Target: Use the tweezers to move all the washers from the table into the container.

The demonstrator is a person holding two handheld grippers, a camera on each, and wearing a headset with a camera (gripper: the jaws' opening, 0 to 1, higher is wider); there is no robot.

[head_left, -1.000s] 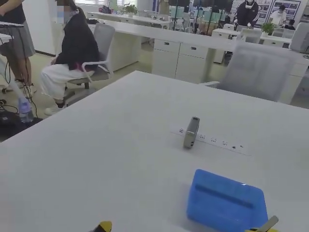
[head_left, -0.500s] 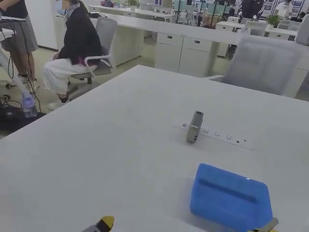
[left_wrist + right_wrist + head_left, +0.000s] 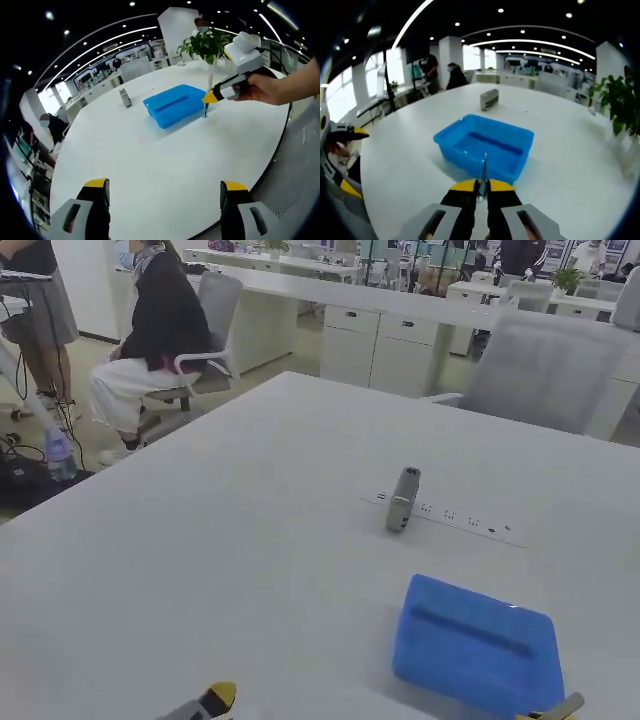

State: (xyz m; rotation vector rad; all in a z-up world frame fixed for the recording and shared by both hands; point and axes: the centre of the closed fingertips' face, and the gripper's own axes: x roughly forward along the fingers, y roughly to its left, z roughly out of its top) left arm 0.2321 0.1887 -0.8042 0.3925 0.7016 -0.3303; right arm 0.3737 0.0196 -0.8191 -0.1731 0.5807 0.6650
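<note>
Now | step: washer pickup, I judge | right gripper [image 3: 481,187] jaws pinching the tweezers [image 3: 483,170], tip beside the blue container [image 3: 470,161] | left gripper [image 3: 165,186] jaws spread, empty | washers: too small to make out, perhaps at the tip | next: fine pinch, short lift over the rim | surface [image 3: 150,150] open leftward, edge near my left gripper

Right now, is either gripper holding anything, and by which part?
The right gripper is shut on the tweezers, clamped near their back end, tips sticking out toward the container. The left gripper is open and holds nothing.
</note>
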